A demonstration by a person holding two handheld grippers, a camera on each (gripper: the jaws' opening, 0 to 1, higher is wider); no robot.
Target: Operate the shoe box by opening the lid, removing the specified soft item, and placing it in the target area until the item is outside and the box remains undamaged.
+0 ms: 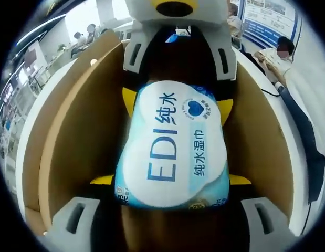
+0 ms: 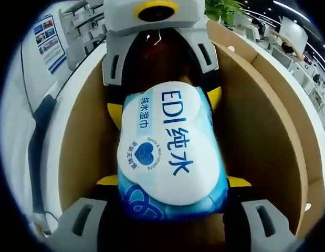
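A soft white and blue pack of wet wipes, printed "EDI", lies inside the open brown cardboard shoe box. My left gripper rises from the bottom of the left gripper view, its yellow fingertips pressed on the two sides of the pack's near end. My right gripper faces it from the top and clasps the far end. In the right gripper view the right gripper holds the near end and the left gripper the far end. The pack hides the box floor.
The box's tall cardboard walls stand close on both sides of the grippers. A white surface runs around the box. A person sits beyond at the right of the left gripper view. A green plant and office desks lie behind.
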